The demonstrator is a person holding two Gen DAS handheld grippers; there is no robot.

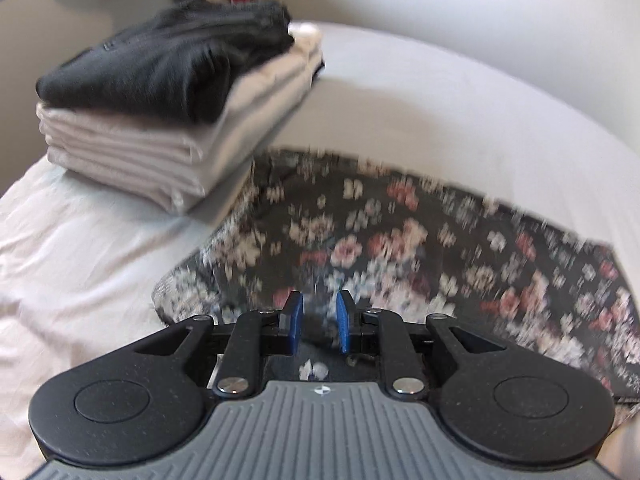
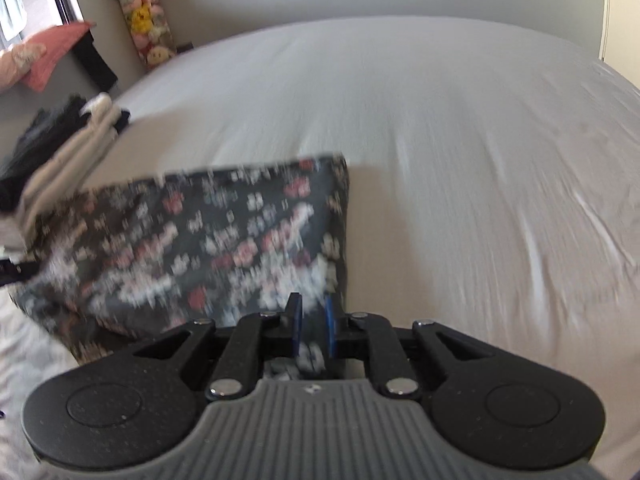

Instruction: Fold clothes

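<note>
Left wrist view: left gripper (image 1: pixel 319 318) clamped on near edge of dark floral-print cloth (image 1: pixel 400 248) spread over pale grey bed sheet (image 1: pixel 440 120); stack of folded beige and black clothes (image 1: pixel 168 112) just beside its far left corner.

Right wrist view: right gripper (image 2: pixel 313 326) pinching the cloth's near right corner, blurred.

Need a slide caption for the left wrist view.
Left tongs grip the floral garment on the bed, beside a folded stack.
</note>
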